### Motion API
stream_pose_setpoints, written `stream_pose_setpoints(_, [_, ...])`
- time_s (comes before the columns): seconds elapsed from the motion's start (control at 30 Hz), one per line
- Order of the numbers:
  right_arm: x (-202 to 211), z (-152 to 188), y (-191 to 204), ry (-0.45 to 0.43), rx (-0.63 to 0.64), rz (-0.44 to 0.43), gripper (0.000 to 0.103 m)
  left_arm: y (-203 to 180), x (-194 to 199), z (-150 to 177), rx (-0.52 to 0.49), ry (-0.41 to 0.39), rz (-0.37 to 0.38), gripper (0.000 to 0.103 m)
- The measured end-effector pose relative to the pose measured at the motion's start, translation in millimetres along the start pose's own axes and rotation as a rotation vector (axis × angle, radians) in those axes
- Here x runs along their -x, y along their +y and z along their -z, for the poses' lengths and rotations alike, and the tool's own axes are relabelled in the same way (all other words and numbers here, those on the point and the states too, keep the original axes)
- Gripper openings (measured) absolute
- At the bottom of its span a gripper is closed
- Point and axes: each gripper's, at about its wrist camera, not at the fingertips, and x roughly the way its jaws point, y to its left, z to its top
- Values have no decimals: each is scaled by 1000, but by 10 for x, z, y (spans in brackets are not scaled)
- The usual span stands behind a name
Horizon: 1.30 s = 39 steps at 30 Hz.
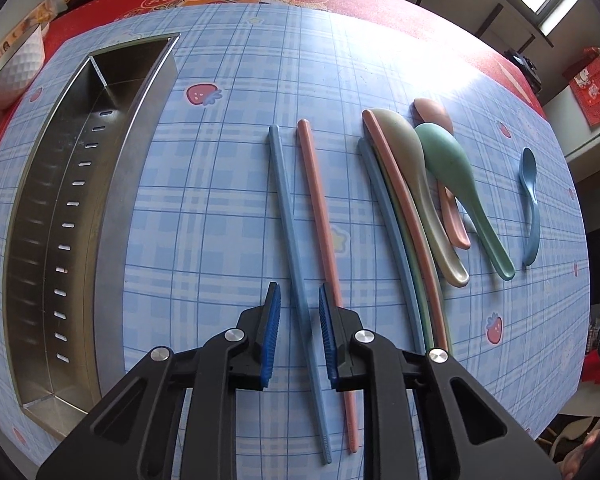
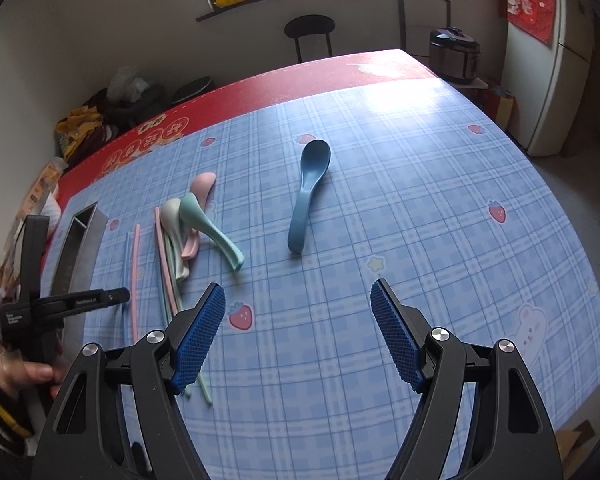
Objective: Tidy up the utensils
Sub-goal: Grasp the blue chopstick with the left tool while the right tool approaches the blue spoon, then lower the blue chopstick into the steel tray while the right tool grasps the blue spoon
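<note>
On the table, left: our left gripper straddled the blue chopstick, jaws part-open, nothing clamped, aiming to lift it for the tray.
Right gripper: we held it wide open, empty, short of the spoon.

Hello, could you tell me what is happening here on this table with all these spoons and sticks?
A person is sorting plastic utensils with two handheld grippers. The left gripper is open, its pads either side of the loose blue chopstick, beside the pink chopstick. The right gripper hangs open above the checked tablecloth, near the lone blue spoon. The long steel tray appears empty; the other spoons and chopsticks lie piled.
</note>
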Motion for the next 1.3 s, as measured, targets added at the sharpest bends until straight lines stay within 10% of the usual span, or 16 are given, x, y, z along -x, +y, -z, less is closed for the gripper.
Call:
stream_pose_setpoints(0.53, [-217, -237, -60, -7, 7, -37, 70, 35, 506, 90, -39, -126, 46, 5])
stream_pose_setpoints(1.3, [-1455, -760, -178, 71, -103, -70, 25, 286, 1112, -208, -65, -300, 100, 5])
